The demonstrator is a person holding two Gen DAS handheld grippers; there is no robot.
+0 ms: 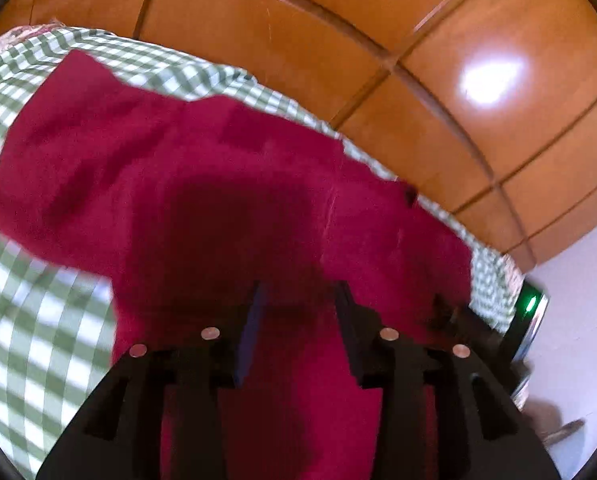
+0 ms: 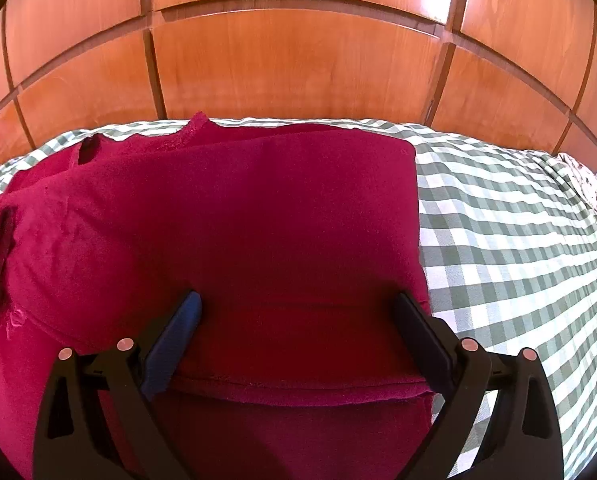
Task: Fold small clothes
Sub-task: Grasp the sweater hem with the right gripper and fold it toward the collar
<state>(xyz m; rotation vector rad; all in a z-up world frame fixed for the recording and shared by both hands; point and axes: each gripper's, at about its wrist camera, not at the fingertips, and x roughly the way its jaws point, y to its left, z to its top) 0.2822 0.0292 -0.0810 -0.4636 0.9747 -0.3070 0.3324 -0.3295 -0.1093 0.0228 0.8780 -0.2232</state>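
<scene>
A crimson garment (image 2: 258, 216) lay partly folded on the green checked bedsheet (image 2: 510, 248), near its far edge. Both the left gripper (image 1: 300, 292) and right gripper (image 2: 298, 300) stood spread above it, pinching nothing.

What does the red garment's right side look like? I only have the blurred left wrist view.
Observer: The red garment is already folded there; its right edge runs straight along the checked sheet.
Operator: And the right gripper?
Observer: The right gripper is open over the folded layer, just beyond its near hem, pinching nothing.
</scene>
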